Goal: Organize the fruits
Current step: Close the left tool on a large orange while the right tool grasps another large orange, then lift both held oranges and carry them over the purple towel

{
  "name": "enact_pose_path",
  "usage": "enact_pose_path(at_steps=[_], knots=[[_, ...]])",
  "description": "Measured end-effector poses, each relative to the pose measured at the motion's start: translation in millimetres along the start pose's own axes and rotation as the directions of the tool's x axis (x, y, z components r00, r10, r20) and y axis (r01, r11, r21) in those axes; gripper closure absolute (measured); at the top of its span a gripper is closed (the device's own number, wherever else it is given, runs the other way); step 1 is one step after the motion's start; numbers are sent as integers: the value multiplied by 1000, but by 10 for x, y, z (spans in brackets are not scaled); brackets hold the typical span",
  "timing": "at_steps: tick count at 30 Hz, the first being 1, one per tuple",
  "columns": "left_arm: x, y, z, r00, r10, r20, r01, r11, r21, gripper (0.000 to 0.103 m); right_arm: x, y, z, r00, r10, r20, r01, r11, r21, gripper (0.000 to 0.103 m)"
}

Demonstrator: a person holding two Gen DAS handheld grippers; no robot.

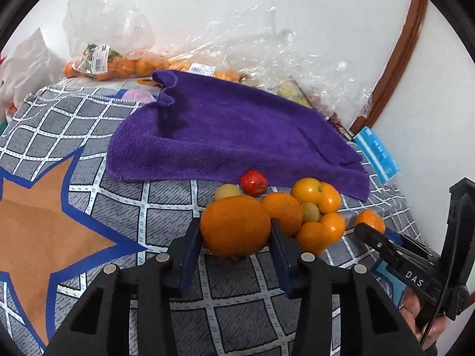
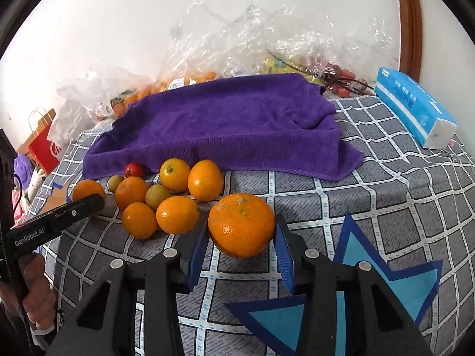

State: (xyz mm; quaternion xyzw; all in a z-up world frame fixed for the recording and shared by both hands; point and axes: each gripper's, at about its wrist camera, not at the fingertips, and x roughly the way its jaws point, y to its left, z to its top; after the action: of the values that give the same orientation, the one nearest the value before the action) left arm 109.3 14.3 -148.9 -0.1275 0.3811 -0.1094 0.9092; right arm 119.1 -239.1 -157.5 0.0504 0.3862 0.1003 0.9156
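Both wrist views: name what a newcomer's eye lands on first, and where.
The purple towel spread across the grey checked cloth, with a heap of small fruit along its near edge. In front, each set of tongs has one orange between its blue pads: left, right.

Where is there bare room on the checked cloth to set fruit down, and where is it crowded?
Free: the flat purple towel; the grey checked cloth between towel, blue tissue pack and right gripper; the orange star patch. Crowded: the loose fruit pile at the towel's near edge.
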Motion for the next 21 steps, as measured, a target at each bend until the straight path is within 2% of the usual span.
enact_pose_path(at_steps=[11, 21], knots=[[-183, -43, 4, 995, -28, 94, 26, 999, 26, 61, -200, -143, -44, 1000, 10, 28, -11, 999, 40, 61], [-285, 46, 44, 990, -38, 133, 42, 999, -27, 61, -504, -240, 88, 998, 31, 63, -36, 997, 72, 61]])
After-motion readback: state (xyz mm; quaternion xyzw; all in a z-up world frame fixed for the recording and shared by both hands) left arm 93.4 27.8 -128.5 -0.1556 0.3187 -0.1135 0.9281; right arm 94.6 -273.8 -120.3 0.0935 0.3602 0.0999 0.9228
